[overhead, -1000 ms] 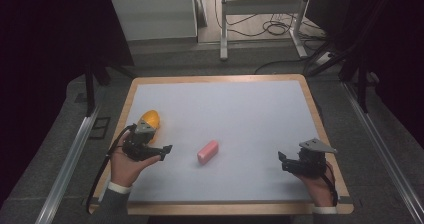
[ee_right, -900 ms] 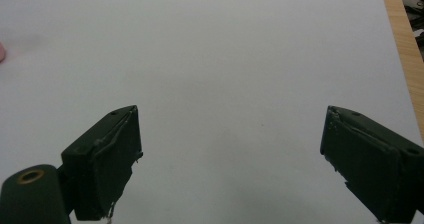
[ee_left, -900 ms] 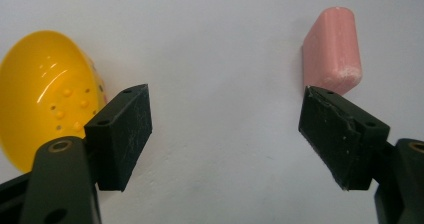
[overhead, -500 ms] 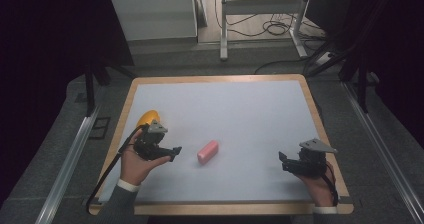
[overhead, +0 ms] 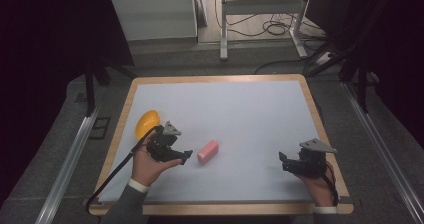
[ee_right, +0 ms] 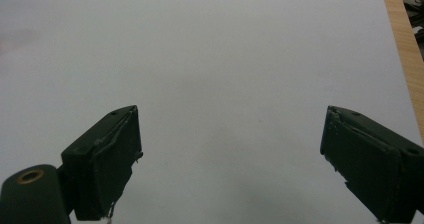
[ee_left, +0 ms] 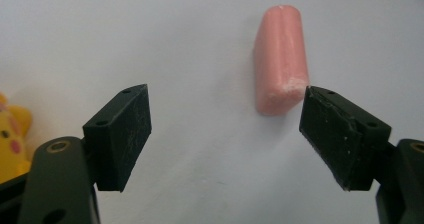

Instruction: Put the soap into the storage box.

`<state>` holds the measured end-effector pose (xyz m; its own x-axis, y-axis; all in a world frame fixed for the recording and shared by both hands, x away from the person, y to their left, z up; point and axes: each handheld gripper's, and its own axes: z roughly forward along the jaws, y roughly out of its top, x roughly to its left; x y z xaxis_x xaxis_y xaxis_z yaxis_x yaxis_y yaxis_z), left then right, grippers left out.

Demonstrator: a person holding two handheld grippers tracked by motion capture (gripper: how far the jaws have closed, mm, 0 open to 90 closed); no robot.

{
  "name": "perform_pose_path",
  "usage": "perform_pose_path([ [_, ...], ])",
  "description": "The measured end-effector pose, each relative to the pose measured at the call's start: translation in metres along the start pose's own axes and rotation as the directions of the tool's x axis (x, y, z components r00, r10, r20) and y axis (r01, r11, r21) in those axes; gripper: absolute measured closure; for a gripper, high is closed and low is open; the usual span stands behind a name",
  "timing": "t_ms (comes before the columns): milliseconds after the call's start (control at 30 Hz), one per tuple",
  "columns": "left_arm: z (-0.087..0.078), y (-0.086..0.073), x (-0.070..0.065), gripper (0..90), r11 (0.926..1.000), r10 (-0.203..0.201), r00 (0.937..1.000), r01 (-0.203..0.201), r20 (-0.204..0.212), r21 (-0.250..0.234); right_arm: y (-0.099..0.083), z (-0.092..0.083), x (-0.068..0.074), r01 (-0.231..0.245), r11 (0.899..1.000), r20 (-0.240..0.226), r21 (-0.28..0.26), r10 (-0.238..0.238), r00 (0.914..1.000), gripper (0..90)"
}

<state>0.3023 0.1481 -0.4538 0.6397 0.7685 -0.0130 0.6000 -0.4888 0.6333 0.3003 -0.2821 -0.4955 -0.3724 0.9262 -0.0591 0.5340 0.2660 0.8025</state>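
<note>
A pale surface (overhead: 240, 114) with a wooden rim. The left hand-held gripper (ee_left: 225, 134), jaws wide apart and empty, faces the pink block (ee_left: 279, 59) just ahead; centre it between the jaws before closing. The right hand-held gripper (ee_right: 230, 159) waits agape near the right edge.

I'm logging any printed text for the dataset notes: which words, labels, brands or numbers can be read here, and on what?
No readable text on anything.
Pink block: plain, no lettering.
Yellow toy: dots and a pink spot like a drawn face, no words.
Left gripper and right gripper: black jaws, unmarked.
White table surface: blank.
</note>
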Motion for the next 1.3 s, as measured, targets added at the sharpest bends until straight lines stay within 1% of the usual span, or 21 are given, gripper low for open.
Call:
perform_pose_path([
  [33,0.003,0.001,-0.004,21.1,1.0000,0.008,0.9999,-0.008,0.008,0.004,0.000,0.000,0.000,0.000,1.000,0.000,0.000,0.000,1.0000,9.3],
  [133,0.006,0.003,-0.008,21.1,0.9998,0.017,0.9998,-0.018,0.014,0.006,0.000,0.001,0.000,-0.002,1.000,-0.004,0.001,0.002,1.0000,9.3],
  [367,0.010,0.014,-0.017,21.2,0.9991,0.042,0.9988,-0.042,0.023,0.004,-0.001,0.001,-0.001,-0.002,1.000,0.000,0.003,0.002,1.0000,9.3],
  [500,0.015,0.019,-0.023,21.1,0.9983,0.055,0.9982,-0.056,0.023,0.017,-0.001,0.001,-0.002,-0.005,1.000,0.002,0.003,0.005,1.0000,9.3],
  [567,0.017,0.020,-0.024,21.0,0.9987,0.049,0.9981,-0.050,0.036,0.014,-0.001,0.000,-0.002,-0.003,1.000,0.003,0.002,0.003,1.0000,9.3],
  [733,0.020,0.019,-0.028,21.1,0.9983,0.056,0.9975,-0.057,0.043,0.016,-0.001,-0.001,-0.003,-0.009,1.000,0.003,0.001,0.009,1.0000,9.3],
  [800,0.022,0.020,-0.029,21.2,0.9984,0.053,0.9974,-0.054,0.050,0.017,-0.001,0.000,-0.004,-0.009,1.000,0.006,0.000,0.009,0.9999,9.3],
  [867,0.024,0.020,-0.029,21.2,0.9982,0.054,0.9972,-0.055,0.051,0.024,-0.001,-0.001,-0.004,-0.011,1.000,0.006,0.000,0.011,0.9999,9.3],
  [933,0.027,0.022,-0.031,21.3,0.9969,0.068,0.9967,-0.069,0.044,0.038,-0.001,-0.001,-0.004,-0.011,1.000,0.006,0.000,0.011,0.9999,9.3],
  [1033,0.032,0.027,-0.035,21.3,0.9956,0.081,0.9950,-0.083,0.059,0.042,-0.001,0.000,-0.003,-0.009,1.000,0.005,0.004,0.009,0.9999,9.3],
  [1100,0.036,0.030,-0.035,21.3,0.9966,0.068,0.9950,-0.071,0.073,0.041,-0.001,0.000,-0.003,-0.009,1.000,0.004,0.005,0.009,1.0000,9.3],
  [1167,0.040,0.032,-0.034,21.4,0.9963,0.062,0.9957,-0.066,0.068,0.054,-0.001,0.001,-0.002,-0.007,1.000,0.003,0.008,0.007,1.0000,9.3],
  [1200,0.041,0.033,-0.036,21.3,0.9956,0.070,0.9957,-0.074,0.060,0.058,-0.002,0.001,-0.002,-0.006,1.000,0.004,0.007,0.006,1.0000,9.3],
  [1267,0.045,0.036,-0.040,21.4,0.9949,0.078,0.9947,-0.082,0.066,0.058,-0.002,0.002,-0.002,-0.005,1.000,0.004,0.009,0.005,1.0000,9.3],
  [1300,0.047,0.038,-0.042,21.4,0.9942,0.084,0.9948,-0.087,0.058,0.063,-0.002,0.002,-0.002,-0.005,1.000,0.005,0.010,0.005,1.0000,9.3],
])
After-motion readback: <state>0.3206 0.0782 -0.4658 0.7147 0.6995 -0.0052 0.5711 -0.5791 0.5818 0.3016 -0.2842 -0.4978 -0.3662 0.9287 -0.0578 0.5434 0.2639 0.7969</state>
